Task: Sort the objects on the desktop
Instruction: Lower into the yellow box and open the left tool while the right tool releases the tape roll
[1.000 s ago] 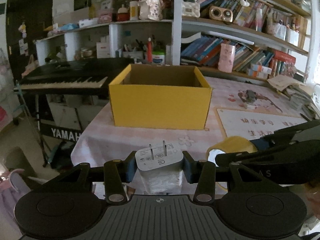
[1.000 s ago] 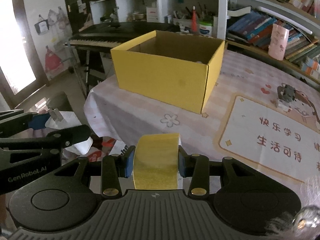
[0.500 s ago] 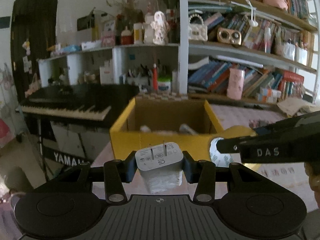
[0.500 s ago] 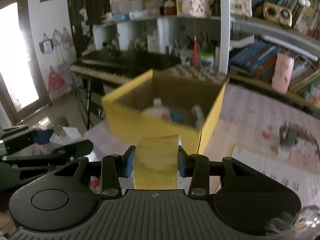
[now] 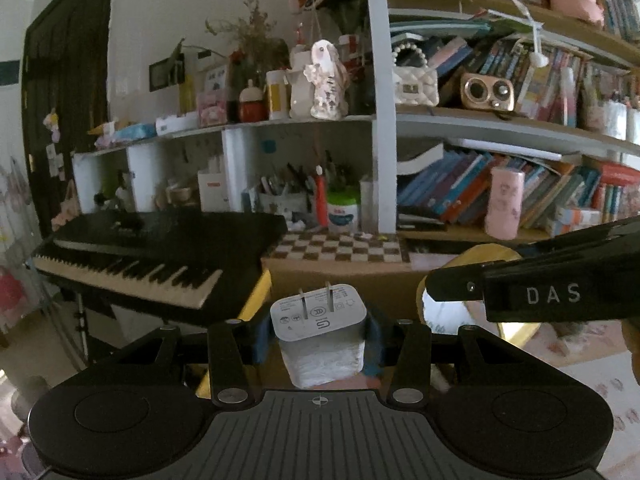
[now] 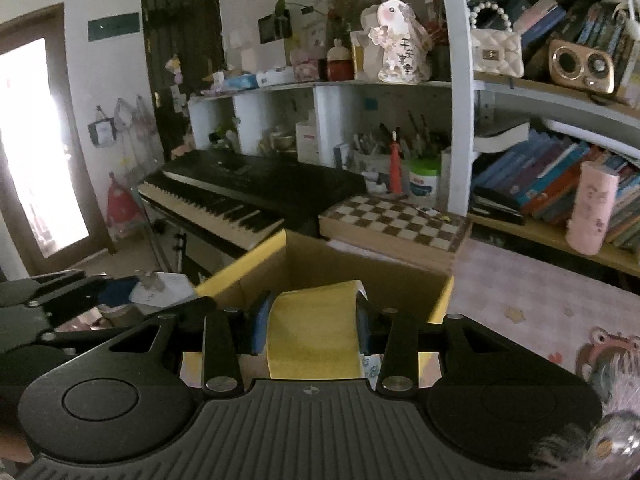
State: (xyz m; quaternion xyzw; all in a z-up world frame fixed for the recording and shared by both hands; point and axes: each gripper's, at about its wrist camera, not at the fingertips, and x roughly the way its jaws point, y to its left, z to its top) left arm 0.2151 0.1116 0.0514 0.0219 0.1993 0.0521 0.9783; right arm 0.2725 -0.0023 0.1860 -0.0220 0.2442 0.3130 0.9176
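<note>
My left gripper [image 5: 318, 336] is shut on a white plug charger [image 5: 320, 320], prongs pointing up. The yellow cardboard box [image 5: 256, 292] lies right below and ahead of it, mostly hidden. My right gripper [image 6: 310, 328] is shut on a roll of yellow tape [image 6: 314, 328] and hangs over the open box [image 6: 442, 300]. In the left wrist view the right gripper's arm [image 5: 560, 292] and its tape roll [image 5: 472, 300] show at the right. The right wrist view shows the left gripper [image 6: 92, 296] with the charger [image 6: 160, 288] at the left. The box's contents are hidden.
A checkered board [image 6: 394, 220] sits behind the box. A black keyboard piano [image 5: 152, 252] stands at the left. Shelves of books [image 5: 460, 188] and trinkets fill the back. A pink cup [image 6: 592, 208] stands on the low shelf; the pink tablecloth [image 6: 540, 300] spreads right.
Both grippers have moved forward and up, from short of the table's edge to over the yellow box, each keeping hold of its object. The box now fills the bottom of both views.
</note>
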